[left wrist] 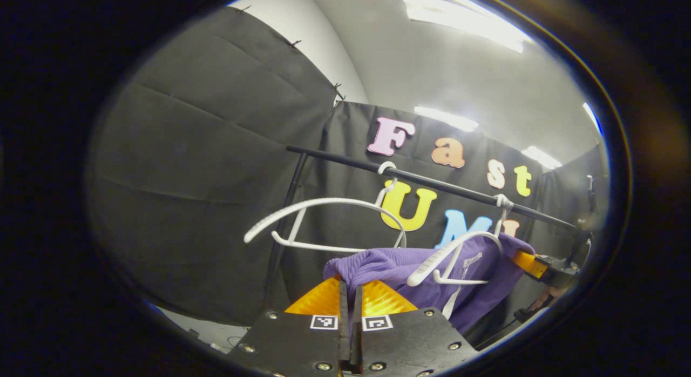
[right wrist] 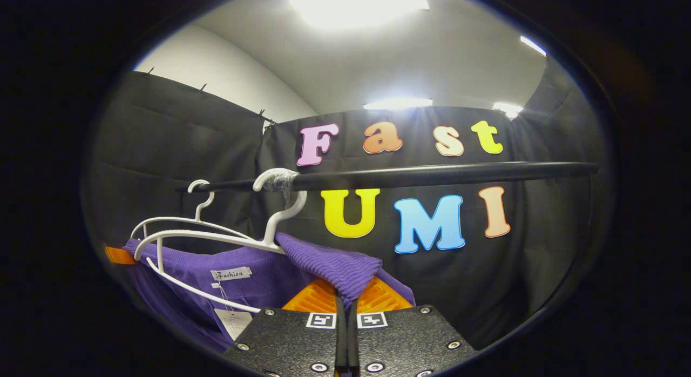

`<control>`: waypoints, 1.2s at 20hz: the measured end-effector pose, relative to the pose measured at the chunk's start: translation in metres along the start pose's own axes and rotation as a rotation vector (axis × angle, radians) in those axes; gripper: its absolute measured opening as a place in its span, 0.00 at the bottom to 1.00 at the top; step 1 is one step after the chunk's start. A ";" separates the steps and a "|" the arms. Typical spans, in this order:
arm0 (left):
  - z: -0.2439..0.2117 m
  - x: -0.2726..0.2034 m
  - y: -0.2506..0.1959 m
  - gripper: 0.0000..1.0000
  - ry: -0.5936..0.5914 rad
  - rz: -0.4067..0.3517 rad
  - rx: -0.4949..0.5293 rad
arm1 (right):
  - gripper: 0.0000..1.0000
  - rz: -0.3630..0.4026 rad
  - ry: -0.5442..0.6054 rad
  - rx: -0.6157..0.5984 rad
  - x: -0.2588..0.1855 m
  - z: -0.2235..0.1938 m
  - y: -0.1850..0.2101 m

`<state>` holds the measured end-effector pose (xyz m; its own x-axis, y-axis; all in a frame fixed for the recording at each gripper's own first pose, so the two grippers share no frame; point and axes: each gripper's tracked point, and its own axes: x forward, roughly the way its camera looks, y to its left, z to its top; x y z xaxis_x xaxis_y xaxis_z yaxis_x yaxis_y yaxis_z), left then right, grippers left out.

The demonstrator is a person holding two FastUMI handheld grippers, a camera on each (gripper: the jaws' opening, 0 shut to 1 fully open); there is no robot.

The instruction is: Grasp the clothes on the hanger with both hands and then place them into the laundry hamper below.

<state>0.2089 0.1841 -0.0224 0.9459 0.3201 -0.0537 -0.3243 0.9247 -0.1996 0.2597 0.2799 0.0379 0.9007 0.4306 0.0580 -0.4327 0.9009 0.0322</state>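
A purple knit garment hangs around a white hanger on the black rail. My left gripper is shut on one shoulder of the garment, with cloth bunched over its fingertips. At the far right of the left gripper view, the right gripper holds the other shoulder. In the right gripper view, my right gripper is shut on a fold of the purple garment, just below the white hanger. A white tag shows at the collar. Part of the left gripper shows at the garment's far end.
A second, empty white hanger hangs on the rail to the left of the clothed one; it also appears behind it as the empty hanger. The black rail runs on bare to the right. Black cloth walls close in behind and to the sides.
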 end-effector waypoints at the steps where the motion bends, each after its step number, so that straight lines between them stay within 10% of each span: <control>1: -0.002 0.002 -0.002 0.07 0.003 0.002 0.005 | 0.00 0.000 -0.002 0.000 -0.002 0.000 -0.001; 24: -0.064 0.038 -0.099 0.01 0.088 -0.014 0.059 | 0.00 -0.070 -0.013 -0.029 0.026 -0.025 -0.104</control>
<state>0.2777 0.0911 -0.0669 0.9471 0.2898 -0.1377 -0.3085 0.9404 -0.1432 0.3293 0.1986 0.0112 0.9282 0.3656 0.0695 -0.3670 0.9302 0.0077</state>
